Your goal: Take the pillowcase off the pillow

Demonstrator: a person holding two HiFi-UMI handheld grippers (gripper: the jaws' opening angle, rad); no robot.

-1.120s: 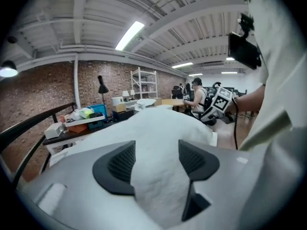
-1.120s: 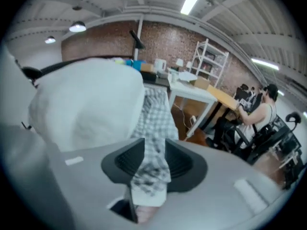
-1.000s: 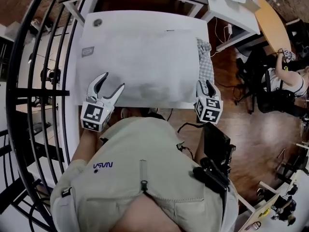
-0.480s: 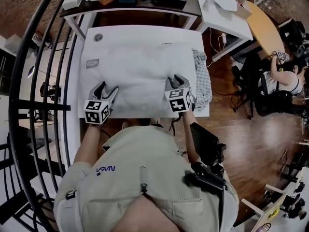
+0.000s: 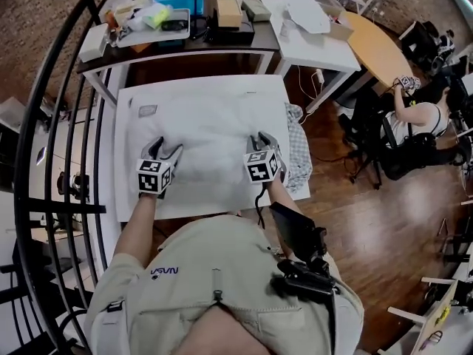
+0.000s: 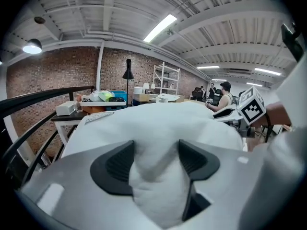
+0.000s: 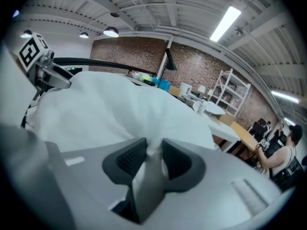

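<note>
The soft white cloth pillowcase (image 5: 211, 117), not yet off its plump pillow (image 5: 199, 143), lies on the flat white table (image 5: 214, 204) at the person's 12 o'clock. The right gripper (image 7: 152, 158), at its 5 o'clock edge, has just been closing and pinches a fold of case (to peel it, I'd guess). The left gripper (image 6: 156, 162), at 7 o'clock, gapes wide with stuffing bulging between its pads, probably pinning things down.

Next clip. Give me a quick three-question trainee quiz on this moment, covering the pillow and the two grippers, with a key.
1. True or false: the fingers of the right gripper pinch a fold of the pillowcase.
2. In the head view, what lies just right of the pillow? A) a checked cloth B) a mug C) a book
3. What fills the gap between the fingers of the left gripper?
Key: 1 true; its fingers have just been closing on that fold. 2 A. 3 a bulge of the pillow, with the fingers spread wide.
</note>
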